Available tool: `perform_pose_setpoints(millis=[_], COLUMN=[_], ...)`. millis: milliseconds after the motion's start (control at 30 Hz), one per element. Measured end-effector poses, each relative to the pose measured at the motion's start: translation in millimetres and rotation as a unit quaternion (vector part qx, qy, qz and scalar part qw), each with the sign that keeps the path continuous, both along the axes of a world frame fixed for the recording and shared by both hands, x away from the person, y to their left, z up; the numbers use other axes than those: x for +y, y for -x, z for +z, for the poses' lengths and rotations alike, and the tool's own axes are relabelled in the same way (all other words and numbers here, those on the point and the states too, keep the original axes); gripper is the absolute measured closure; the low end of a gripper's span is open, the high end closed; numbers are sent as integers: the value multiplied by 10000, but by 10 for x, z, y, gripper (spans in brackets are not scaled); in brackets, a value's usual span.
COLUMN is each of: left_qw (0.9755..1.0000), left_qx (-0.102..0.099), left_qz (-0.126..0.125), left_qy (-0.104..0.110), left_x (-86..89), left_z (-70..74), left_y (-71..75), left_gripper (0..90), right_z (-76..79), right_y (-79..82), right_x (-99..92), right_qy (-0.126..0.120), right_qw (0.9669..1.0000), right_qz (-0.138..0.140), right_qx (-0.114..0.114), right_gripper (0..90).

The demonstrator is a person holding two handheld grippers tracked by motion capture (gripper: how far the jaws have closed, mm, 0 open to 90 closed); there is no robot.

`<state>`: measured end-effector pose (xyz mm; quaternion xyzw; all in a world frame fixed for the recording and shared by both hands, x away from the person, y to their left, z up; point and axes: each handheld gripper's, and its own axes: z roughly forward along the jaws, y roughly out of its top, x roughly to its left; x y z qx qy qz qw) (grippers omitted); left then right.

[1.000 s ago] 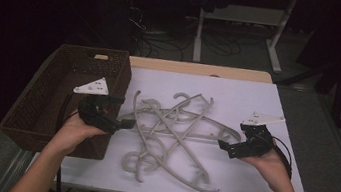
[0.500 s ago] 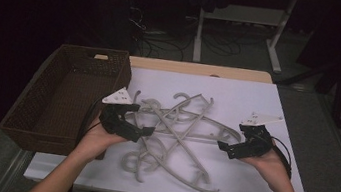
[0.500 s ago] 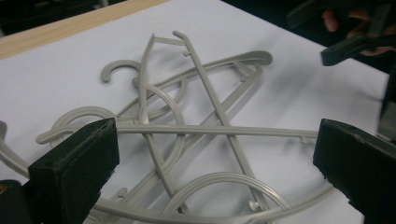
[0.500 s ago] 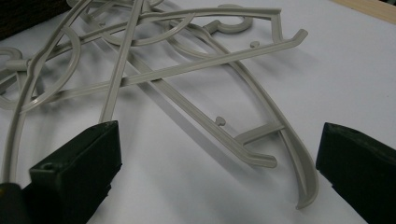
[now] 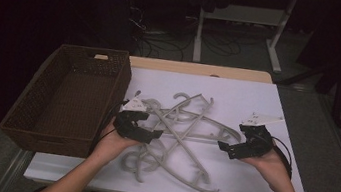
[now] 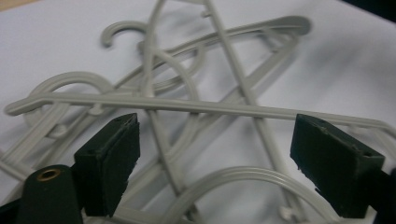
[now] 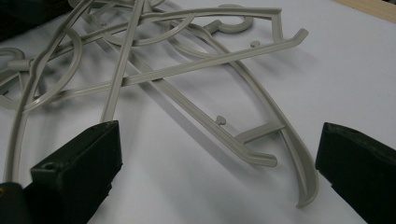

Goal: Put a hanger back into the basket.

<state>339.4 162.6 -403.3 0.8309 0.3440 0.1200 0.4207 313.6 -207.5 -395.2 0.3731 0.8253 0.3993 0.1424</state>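
High view: a tangle of grey hangers (image 5: 181,133) lies mid-surface (image 5: 258,101), the basket (image 5: 70,97) empty to its left. The left gripper (image 5: 153,135) sits at the pile's left edge; the right gripper (image 5: 224,147) waits just off its right edge.

Left gripper view: the left fingers (image 6: 109,163) have just been closing but stand well apart, straddling several crossed bars (image 6: 187,106); the pads press on nothing.

Right gripper view: the right fingers (image 7: 79,168) are wide open and hold nothing, with two hanger ends (image 7: 280,158) lying between them on the surface.

Step in hand: likely gripping one hanger for the basket.

Doing it well: close on a single top bar, not a crossing, then lift slowly so hooks slip free; the right gripper could pin the rest down.
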Motion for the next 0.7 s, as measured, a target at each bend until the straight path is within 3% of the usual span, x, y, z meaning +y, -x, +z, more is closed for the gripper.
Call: perform_pose_setpoints(millis=[167, 200, 400, 567, 700], left_qw=[9997, 9993, 9978, 9958, 9956], left_qx=[-57, -17, 143, 259, 262], left_qz=[220, 321, 447, 521, 540], left_qy=[-67, -190, -476, -713, -715], left_x=[-25, -50, -90, -131, -157], left_z=[-22, -57, -145, -216, -228], left_y=[-117, -189, -329, -461, -550], left_gripper=[456, 601, 865, 899, 900], right_z=[-4, -3, -5, -10, -10], right_y=[-2, -1, -1, -4, -5], right_x=[1, -1, -3, -1, -10], right_qy=[-3, -12, -27, -22, -31], right_qw=[10000, 10000, 10000, 10000, 10000], right_qz=[8, 3, 7, 10, 6], right_qx=[10, 24, 27, 41, 33], right_gripper=[3, 3, 3, 3, 3])
